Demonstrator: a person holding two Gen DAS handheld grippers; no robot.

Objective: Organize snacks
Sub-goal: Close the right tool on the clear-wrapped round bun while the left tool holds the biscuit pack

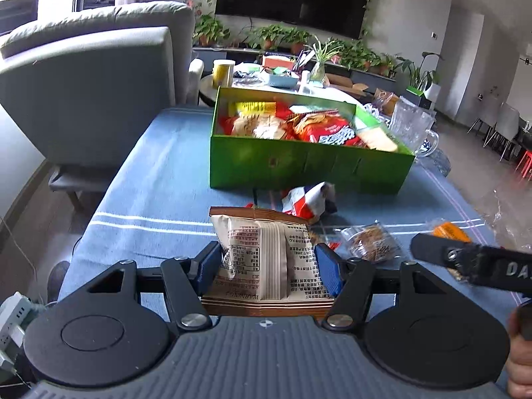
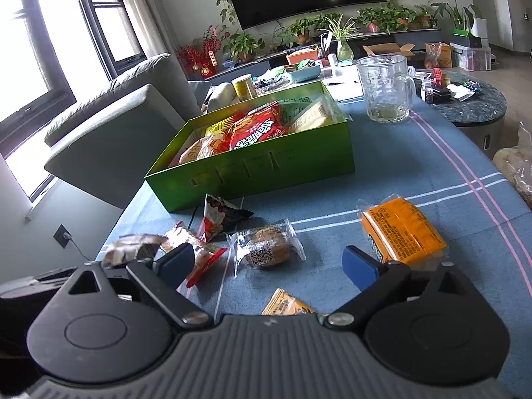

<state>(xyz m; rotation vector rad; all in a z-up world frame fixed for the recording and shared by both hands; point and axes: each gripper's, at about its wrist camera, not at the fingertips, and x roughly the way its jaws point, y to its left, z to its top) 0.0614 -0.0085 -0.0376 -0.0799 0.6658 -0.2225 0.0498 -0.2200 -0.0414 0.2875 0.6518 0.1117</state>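
Beige crinkly printed snack packet [image 1: 262, 259] sits clamped in the left gripper [image 1: 267, 267]; carry it level over the green cardboard box [image 1: 299, 166] ahead before releasing. The right gripper [image 2: 269, 264] hangs spread, empty.

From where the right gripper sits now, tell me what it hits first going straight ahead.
Probably the clear-wrapped cookie, lying on the tablecloth between the open fingers of the right gripper; the green box stands beyond. Depth is uncertain.

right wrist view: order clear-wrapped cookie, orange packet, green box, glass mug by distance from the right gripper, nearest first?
From the right gripper:
1. Clear-wrapped cookie, just ahead between the fingers.
2. Orange packet, ahead to the right.
3. Green box, mid-table, left of centre.
4. Glass mug, far right, beyond the box.
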